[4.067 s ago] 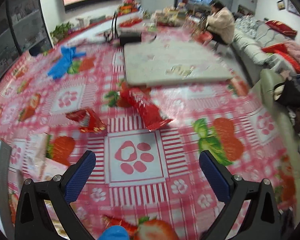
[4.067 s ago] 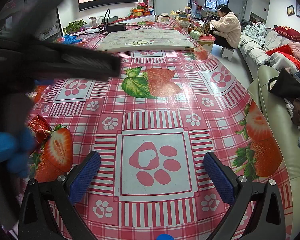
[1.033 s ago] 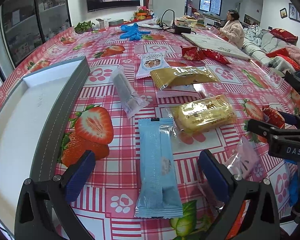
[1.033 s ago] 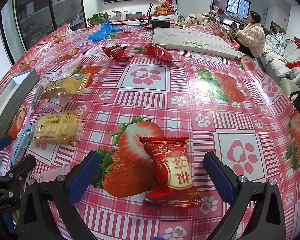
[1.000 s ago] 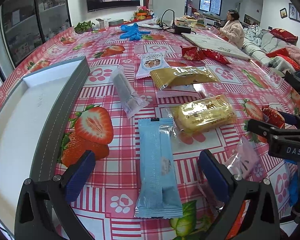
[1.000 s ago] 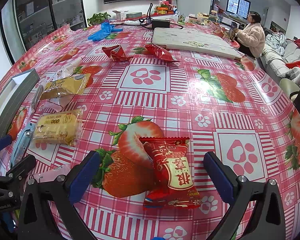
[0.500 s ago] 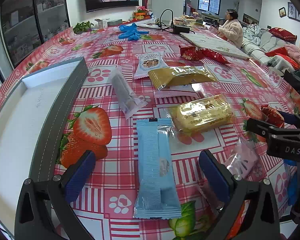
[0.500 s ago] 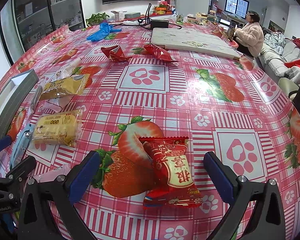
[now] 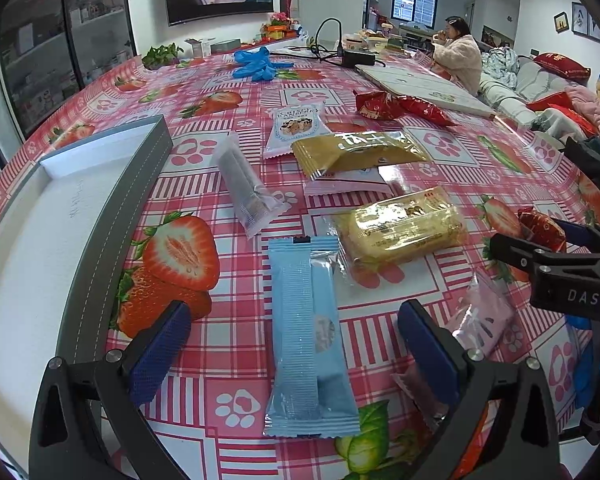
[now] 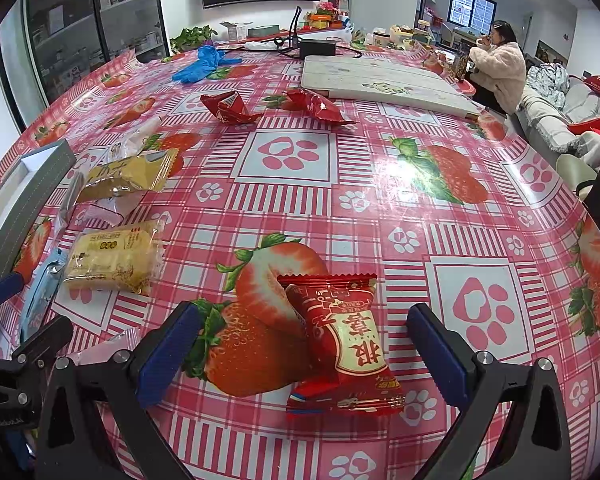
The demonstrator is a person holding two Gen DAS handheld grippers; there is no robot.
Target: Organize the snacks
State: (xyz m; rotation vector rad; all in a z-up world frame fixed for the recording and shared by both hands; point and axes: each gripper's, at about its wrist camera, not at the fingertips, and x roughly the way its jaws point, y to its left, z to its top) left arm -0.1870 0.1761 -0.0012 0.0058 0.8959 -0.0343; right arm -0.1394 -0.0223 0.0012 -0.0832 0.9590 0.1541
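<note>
The left gripper (image 9: 294, 342) hangs with its jaws spread wide over a light blue snack packet (image 9: 309, 336) lying lengthwise between them on the strawberry tablecloth (image 9: 188, 152), a grey tray (image 9: 112, 216) just to its left. The right gripper (image 10: 302, 350) is likewise spread wide, straddling a red snack packet (image 10: 342, 344); a yellow snack packet (image 10: 114, 256) lies farther left.

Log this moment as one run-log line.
left gripper: open over blue pack | right gripper: open over red pack | tray: no snacks visible | nothing held
</note>
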